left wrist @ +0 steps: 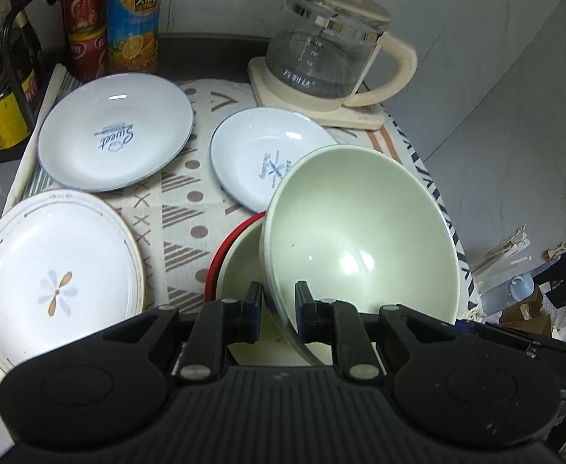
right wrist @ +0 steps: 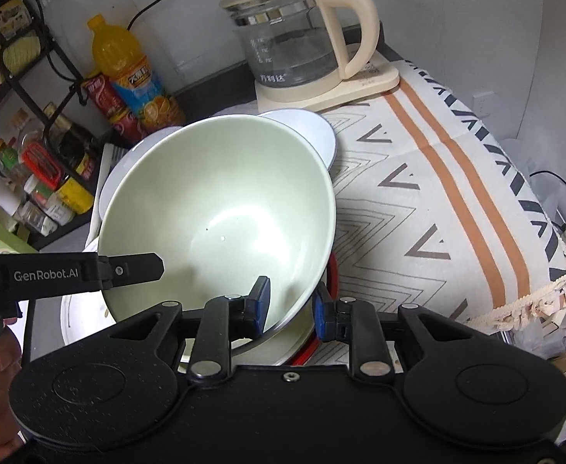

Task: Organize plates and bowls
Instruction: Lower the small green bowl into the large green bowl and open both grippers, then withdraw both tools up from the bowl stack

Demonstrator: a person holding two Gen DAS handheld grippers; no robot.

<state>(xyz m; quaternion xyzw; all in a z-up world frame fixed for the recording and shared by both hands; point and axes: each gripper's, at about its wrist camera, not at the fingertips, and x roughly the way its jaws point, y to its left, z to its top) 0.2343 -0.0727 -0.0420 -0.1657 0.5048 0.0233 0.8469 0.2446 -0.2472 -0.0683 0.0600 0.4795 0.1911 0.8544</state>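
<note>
A pale green bowl hangs tilted above a second green bowl that sits in a red-rimmed dish. My left gripper is shut on the near rim of the tilted bowl. My right gripper is shut on its opposite rim, with the bowl's wall between the blue pads. The left gripper's finger shows at the bowl's left edge in the right wrist view. Three white plates lie on the patterned cloth: a "Sweet" plate, a blue-rimmed plate and a flower plate.
A glass kettle on a cream base stands at the back of the cloth. An orange juice bottle and red cans stand at the back left. A black rack of jars is at the left. Bare patterned cloth lies right of the bowls.
</note>
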